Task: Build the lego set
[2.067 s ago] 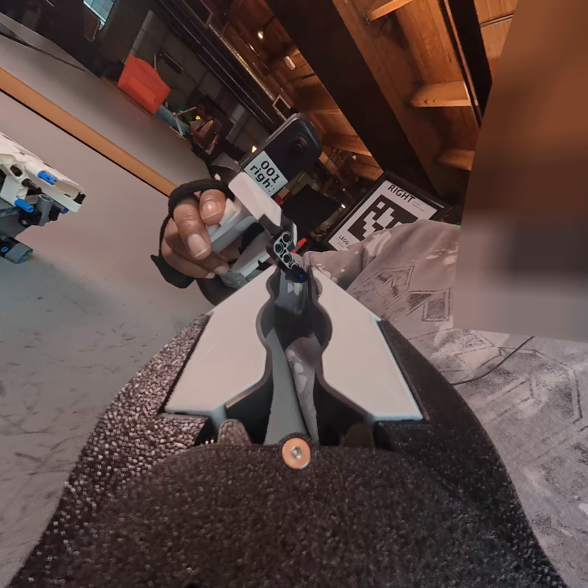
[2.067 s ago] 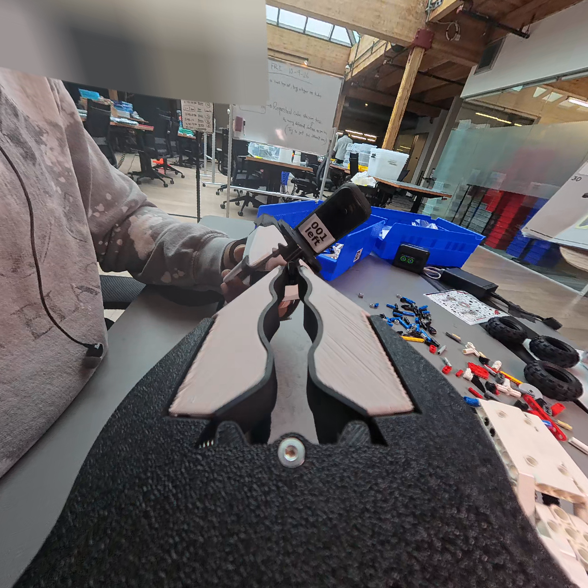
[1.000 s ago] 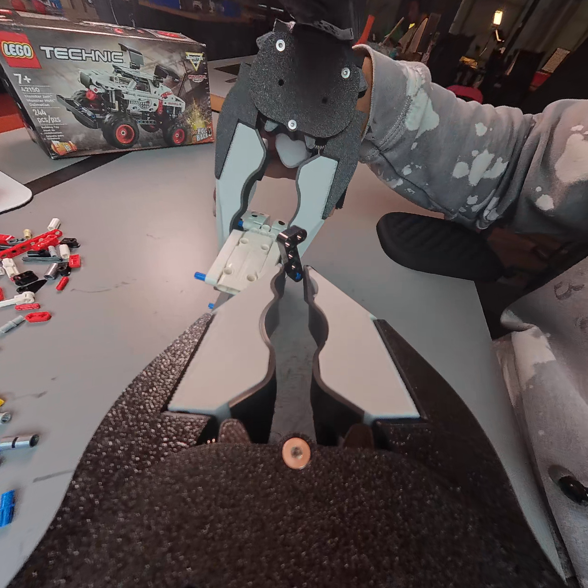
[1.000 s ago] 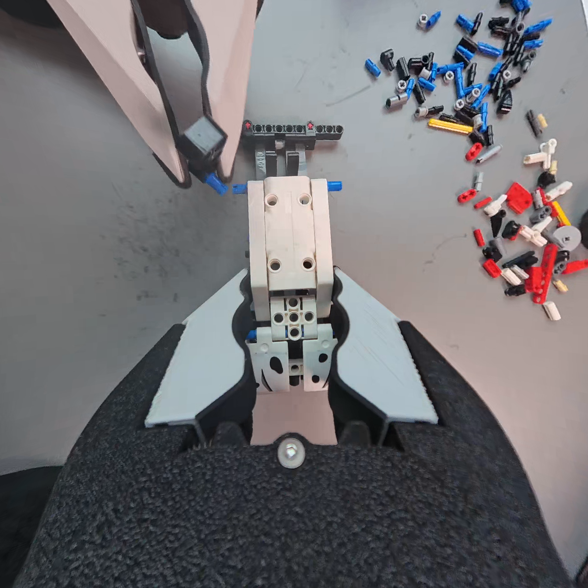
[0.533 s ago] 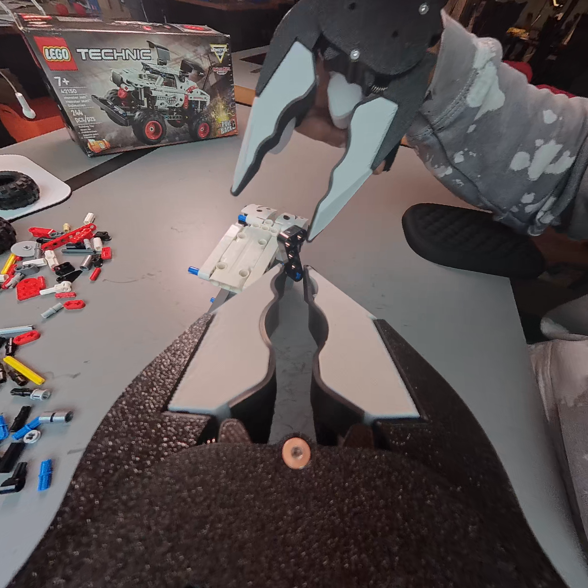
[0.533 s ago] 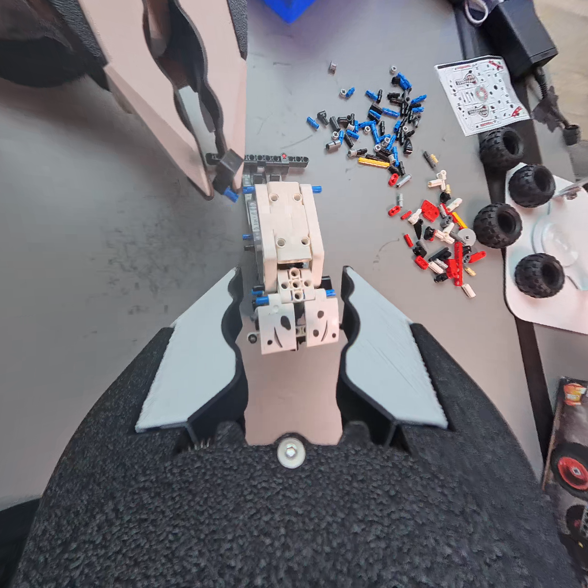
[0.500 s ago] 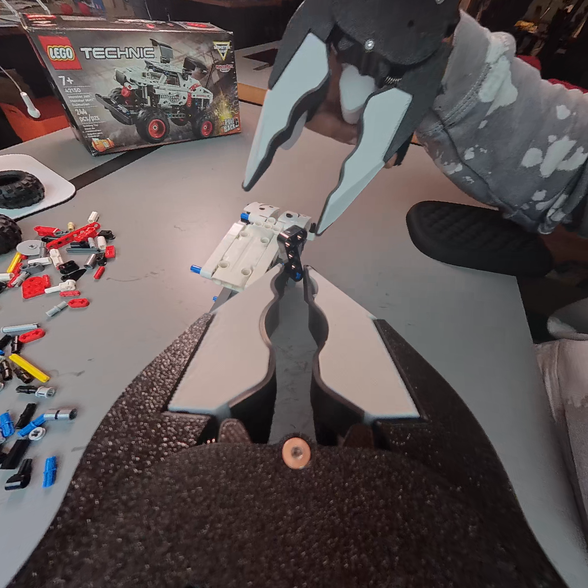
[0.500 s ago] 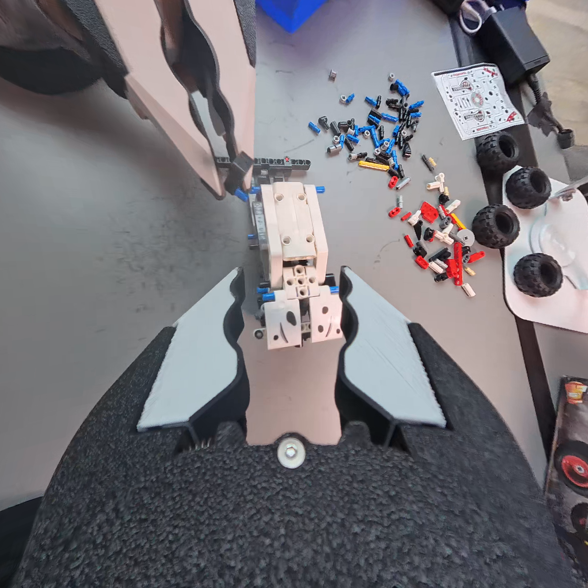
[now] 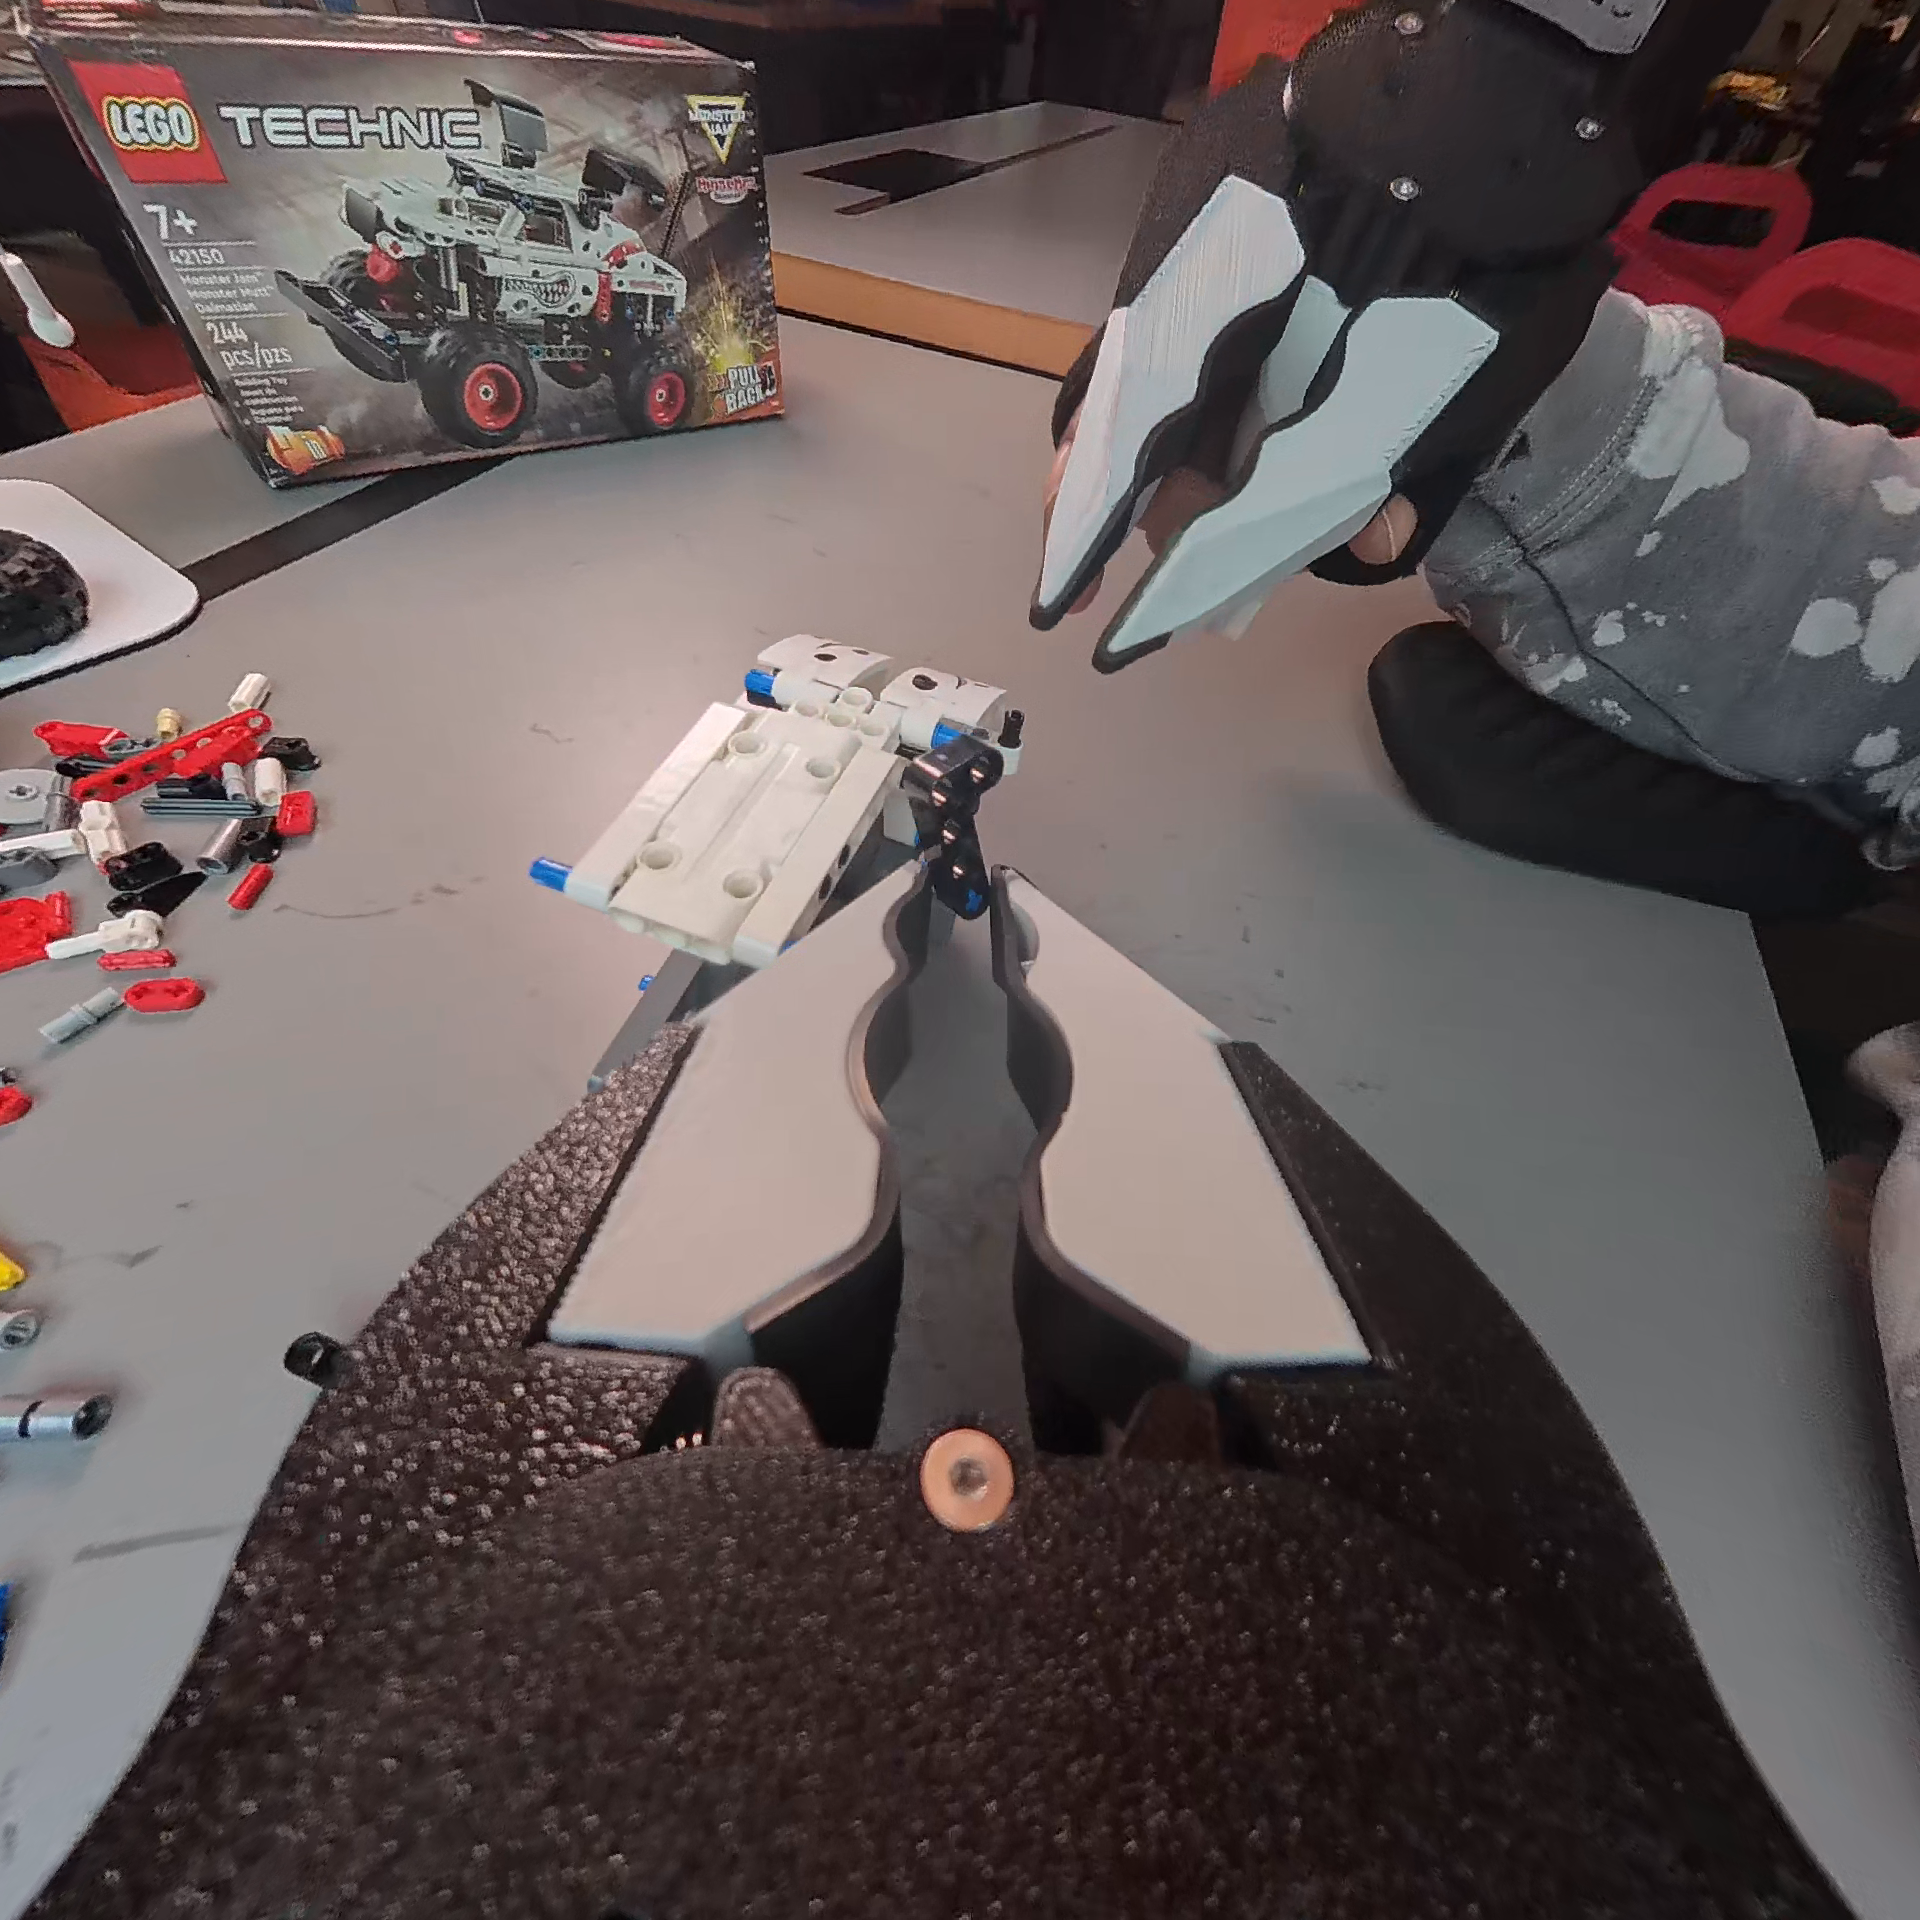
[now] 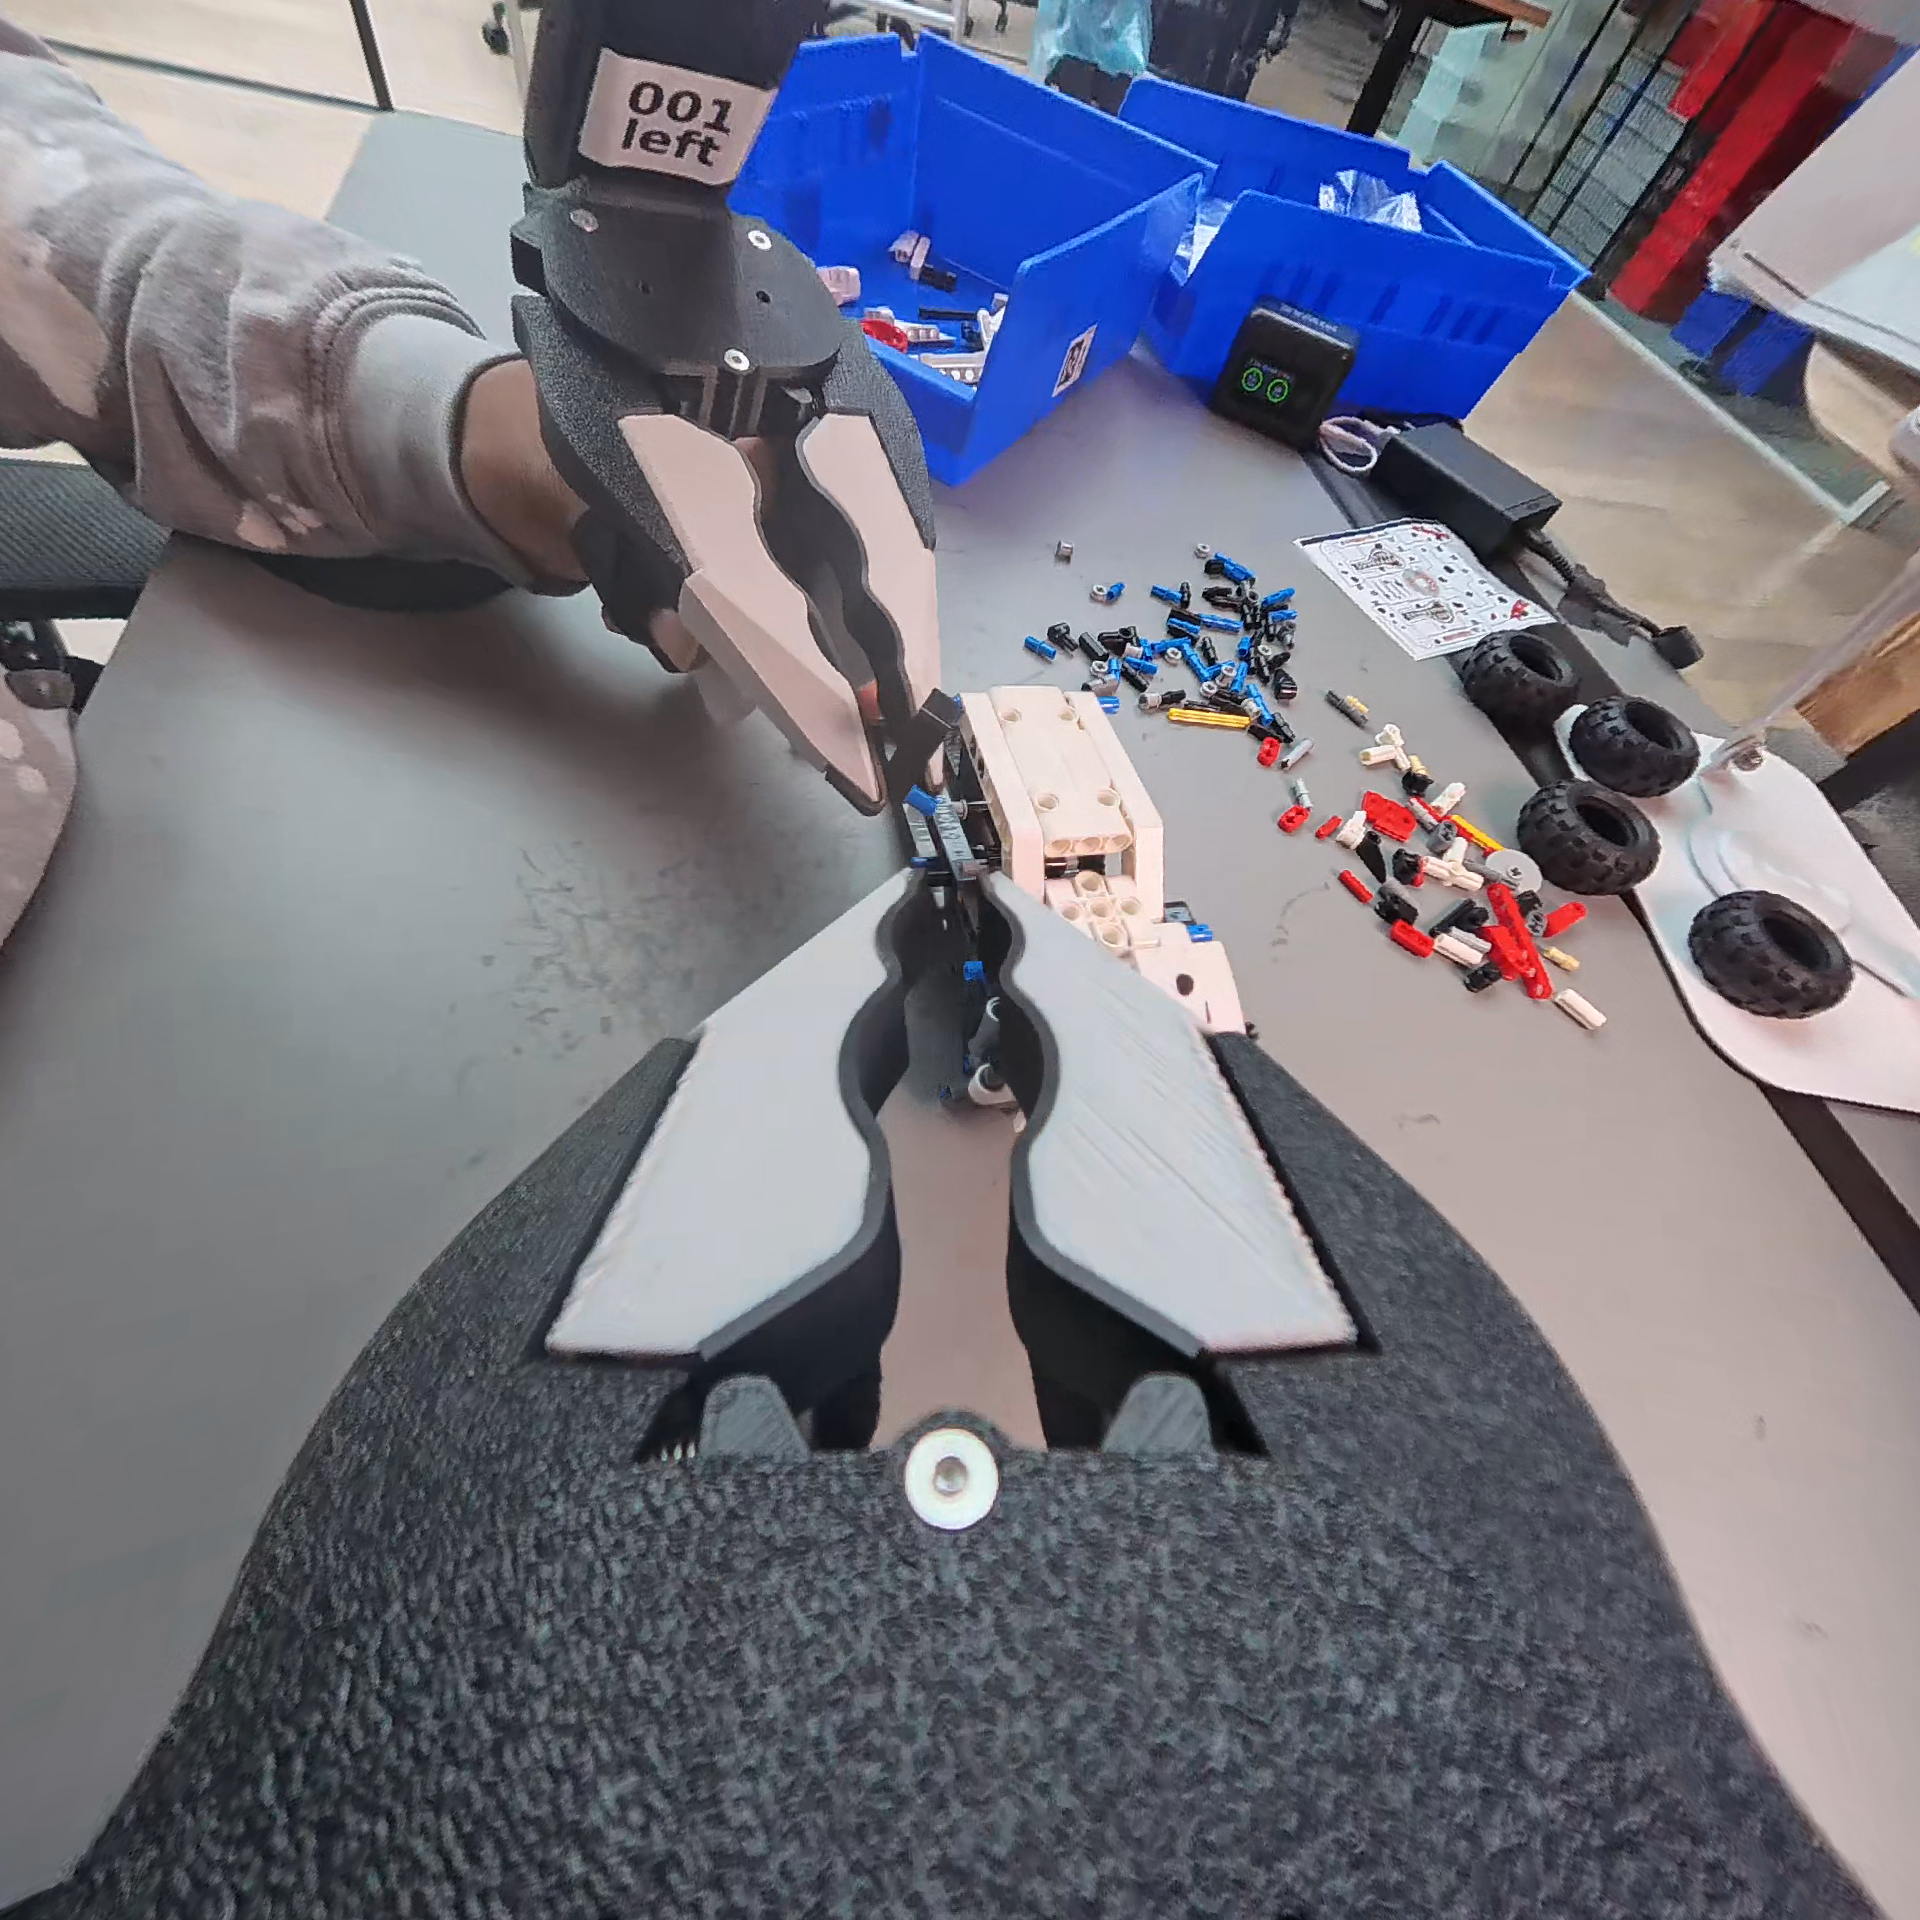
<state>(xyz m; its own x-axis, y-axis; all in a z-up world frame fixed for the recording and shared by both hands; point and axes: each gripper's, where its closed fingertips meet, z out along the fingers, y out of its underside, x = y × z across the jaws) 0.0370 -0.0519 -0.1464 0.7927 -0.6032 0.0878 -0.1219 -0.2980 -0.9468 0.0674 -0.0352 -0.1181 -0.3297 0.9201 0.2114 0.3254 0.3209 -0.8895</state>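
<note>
the left gripper [image 9: 951, 896] has its fingers clenched on a small black angled beam [image 9: 954, 805] with a blue pin at its lower end, held upright against the near side of the white truck body [image 9: 764, 821]. that body lies on the grey worktop [image 9: 436, 623] near its middle, unsupported by either tool, with a black studded beam [image 10: 940, 836] running along its flank.

the right gripper [image 10: 948, 894] hovers above the body's front end, empty, its fingers drawn close together with only a narrow gap between the tips and nothing between them.

the main risk, as i judge it, is the push itself. nothing braces the body, so pressing the beam's pin sideways into a hole could simply slide or tip the whole assembly across the smooth worktop instead of seating the pin. a skewed approach would make that worse: the grip is only at the beam's lower end, so the piece could pivot between the fingers and the pin would meet the hole at an angle.

a slip could also drop the beam among the loose parts [image 10: 1205, 644] scattered toward the worktop's far edge, where black pieces are hard to single out. a second scatter of red and white parts [image 10: 1455, 883] and the tyres [image 10: 1590, 836] lie toward the right edge, close enough that a shoved body might plough into them.

the set's box [image 9: 436, 239] stands at the far left corner in the left wrist view, well clear.
</note>
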